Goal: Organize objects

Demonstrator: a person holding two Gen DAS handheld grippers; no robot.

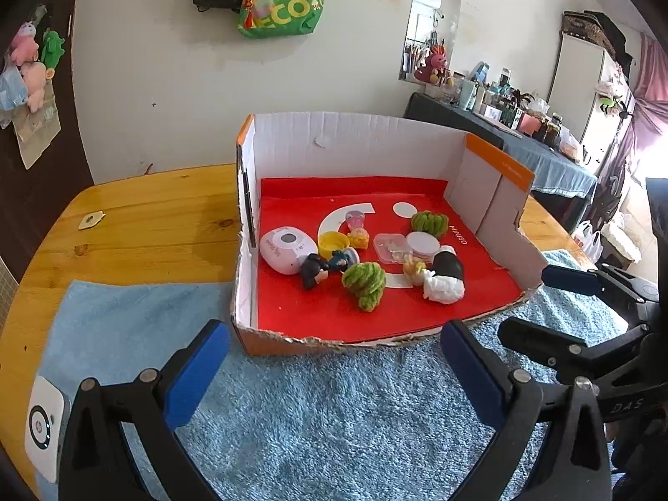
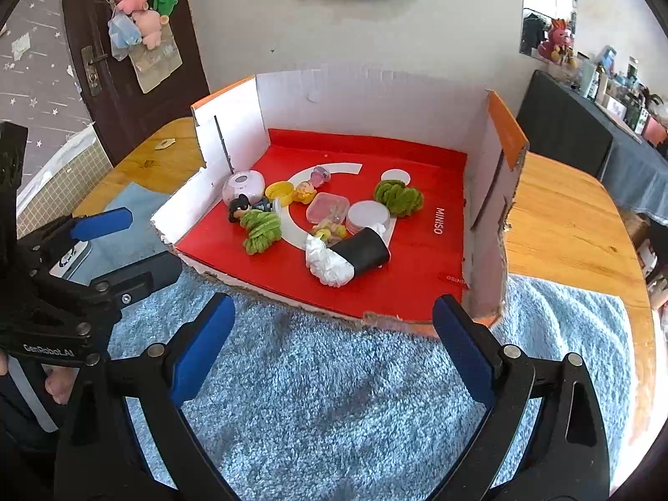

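Note:
An open-fronted cardboard box (image 1: 359, 146) with a red liner holds small items. Among them are a pink-white oval device (image 1: 284, 250), a yellow cap (image 1: 332, 243), a dark-haired figurine (image 1: 315, 273) and two green fuzzy bundles (image 1: 365, 284) (image 2: 396, 196). A clear plastic case (image 2: 327, 206), white discs (image 2: 367, 215) and a black roll stuffed with white tissue (image 2: 359, 252) lie there too. My left gripper (image 1: 336, 346) hovers open over the mat before the box's front edge, with nothing between its fingers. My right gripper (image 2: 334, 317) stands open beside it, likewise holding nothing.
The box rests on a fluffy blue mat (image 1: 334, 417) laid on a wooden table (image 1: 146, 217). A white gadget (image 1: 44, 430) lies at the mat's near left corner. A white wall stands behind the box, and a cluttered sideboard (image 1: 522, 125) stands at the far right.

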